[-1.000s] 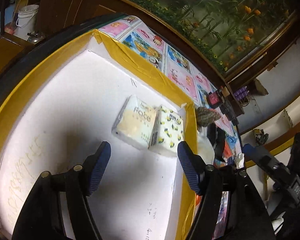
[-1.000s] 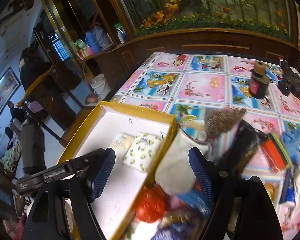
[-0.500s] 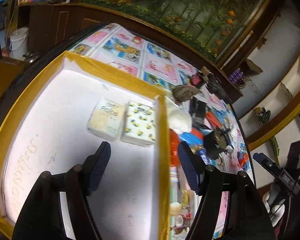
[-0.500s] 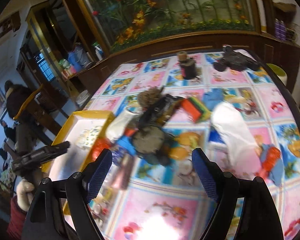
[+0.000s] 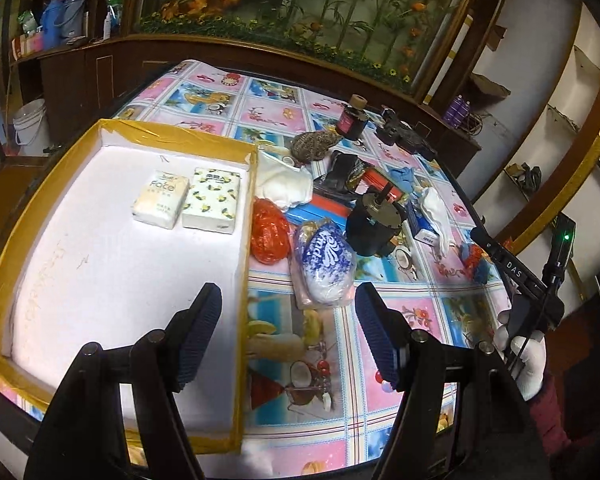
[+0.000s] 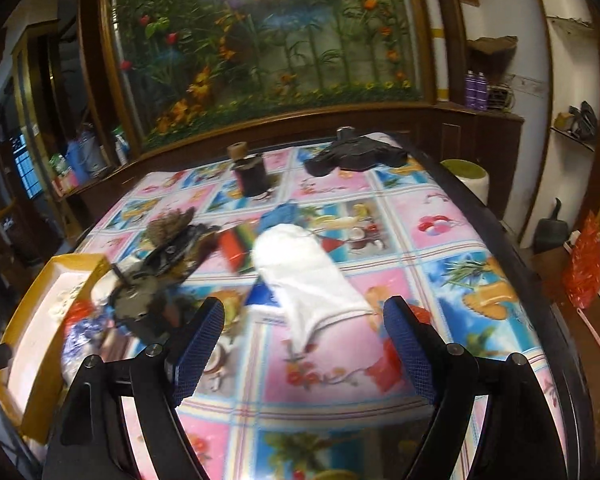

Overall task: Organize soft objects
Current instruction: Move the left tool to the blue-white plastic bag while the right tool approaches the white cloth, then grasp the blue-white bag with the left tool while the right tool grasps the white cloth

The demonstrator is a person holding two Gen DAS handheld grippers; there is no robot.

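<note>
Two tissue packs lie in the yellow-rimmed white tray (image 5: 100, 272), other soft things outside it.
Left gripper (image 5: 288, 334) hangs wide and empty over the tray's right rim; right gripper (image 6: 304, 348), also spread, frames what looks like a white sock (image 6: 304, 276) ahead.

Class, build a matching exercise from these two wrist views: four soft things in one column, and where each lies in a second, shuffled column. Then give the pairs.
Things
1. lemon-print tissue pack
2. orange plastic bag
3. white sock
4. blue-and-white bag

Places
A. ahead of the right claw
B. inside the yellow-rimmed box
C. ahead of the left claw
D. against the box's outer wall

Pairs: 1-B, 2-D, 3-A, 4-C
</note>
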